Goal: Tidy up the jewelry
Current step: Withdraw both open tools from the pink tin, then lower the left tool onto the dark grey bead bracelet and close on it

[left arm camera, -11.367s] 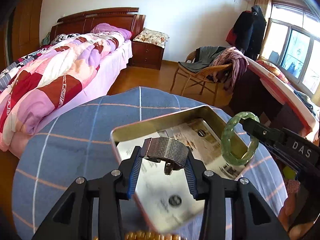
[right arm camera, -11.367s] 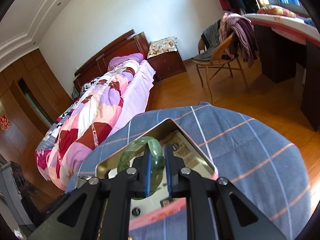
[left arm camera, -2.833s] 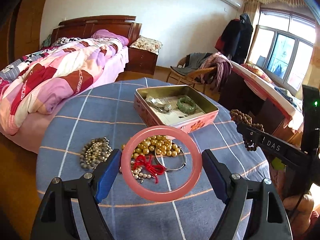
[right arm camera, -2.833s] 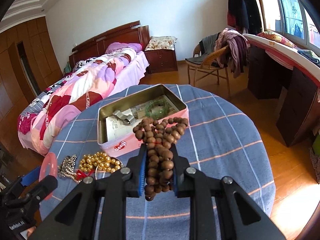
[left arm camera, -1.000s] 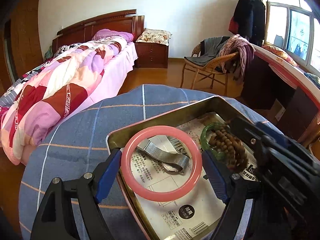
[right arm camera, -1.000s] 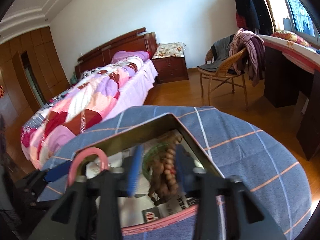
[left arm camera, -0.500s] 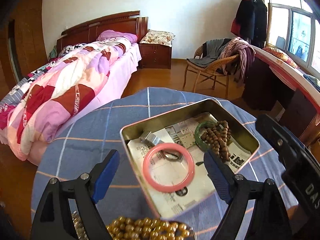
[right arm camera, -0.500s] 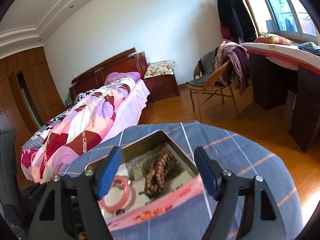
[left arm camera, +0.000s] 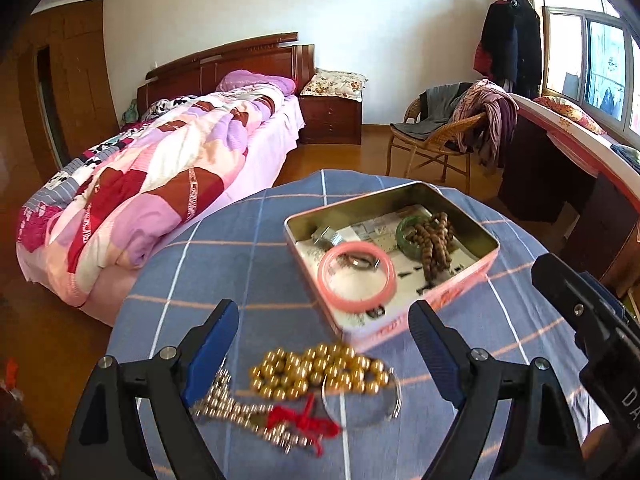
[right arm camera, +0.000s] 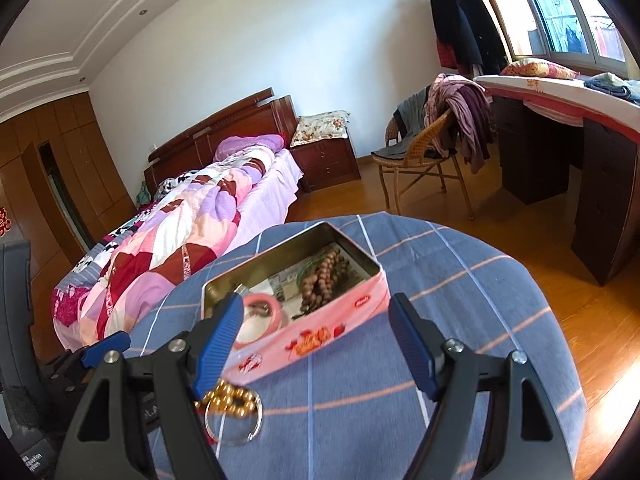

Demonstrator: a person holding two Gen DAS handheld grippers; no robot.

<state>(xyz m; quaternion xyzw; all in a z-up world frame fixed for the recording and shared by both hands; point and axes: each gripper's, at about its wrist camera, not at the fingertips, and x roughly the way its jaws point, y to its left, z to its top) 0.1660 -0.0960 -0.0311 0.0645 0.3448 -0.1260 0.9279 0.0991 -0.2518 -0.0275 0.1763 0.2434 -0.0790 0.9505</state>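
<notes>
Gold beads between spread left gripper jaws

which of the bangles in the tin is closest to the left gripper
The pink bangle, lying at the tin's near end just beyond the left gripper; the green bangle sits farther back under wooden beads.

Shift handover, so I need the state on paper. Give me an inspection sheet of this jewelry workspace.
Surface: round table under a blue checked cloth.
Job's things, in the tin: pink bangle, green bangle, brown bead string, a metal watch band partly under the pink bangle.
Job's things, on the cloth: gold bead necklace, silver bead strand, red cord, thin silver bangle.
Clutter: nothing seen.
Grippers: left gripper open, empty, above the loose pieces; right gripper open, empty, near the tin.
Cables: nothing seen.
Surroundings: bed, wicker chair with clothes, desk, window.
</notes>
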